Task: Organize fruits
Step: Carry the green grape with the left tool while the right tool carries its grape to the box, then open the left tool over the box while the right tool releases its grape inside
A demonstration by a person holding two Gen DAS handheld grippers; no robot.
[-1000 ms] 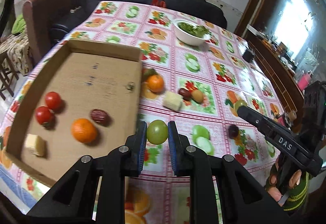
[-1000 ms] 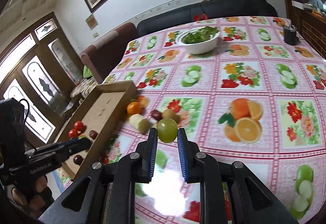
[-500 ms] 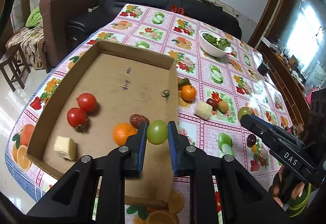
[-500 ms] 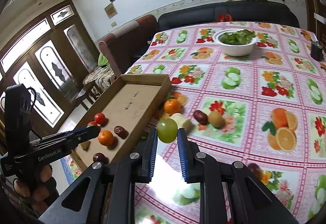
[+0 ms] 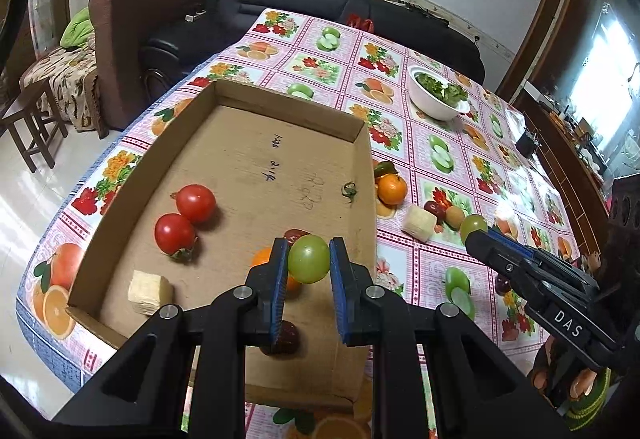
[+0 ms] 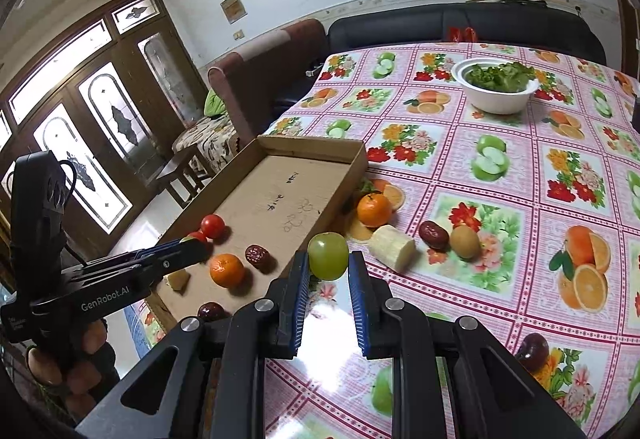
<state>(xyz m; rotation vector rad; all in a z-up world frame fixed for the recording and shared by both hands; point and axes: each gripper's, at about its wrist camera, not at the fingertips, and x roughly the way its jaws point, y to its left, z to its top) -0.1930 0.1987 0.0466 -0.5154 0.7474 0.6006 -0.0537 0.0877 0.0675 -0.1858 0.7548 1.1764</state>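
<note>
The left gripper (image 5: 308, 265) was squeezed tight on a round green grape (image 5: 309, 258), its blue pads pressing on both sides. It held that grape up over the near end of the shallow brown cardboard box (image 5: 362, 167).

The right gripper (image 6: 328, 267) was clamped on a second round green grape (image 6: 328, 255) in the same way. That grape hung just outside the box's right wall, over the surface with the pink fruit-print cloth (image 6: 520, 175).

Inside the box lay two red tomatoes (image 5: 185, 217) side by side, touching each other. Near the front left corner sat a pale yellow cut block of fruit (image 5: 149, 292). A small orange tangerine (image 6: 227, 270) lay close to a dark red wrinkled date (image 6: 257, 254). Another dark red date (image 5: 285, 337) lay near the front wall, partly hidden by the left gripper.

Out on the cloth, just beside the box's right wall, sat another orange tangerine (image 6: 374, 209). Close to it lay a pale cut chunk of fruit (image 6: 391, 247), then a dark red date (image 6: 434, 235) touching a brown kiwi (image 6: 465, 241). A dark purple round fruit (image 6: 532, 347) sat alone nearer the front edge.

Far back on the surface stood a white bowl of green leaves (image 6: 496, 85). Behind it was a black sofa (image 6: 460, 25). A person's fingers (image 6: 86, 337) wrapped the left gripper's handle.
</note>
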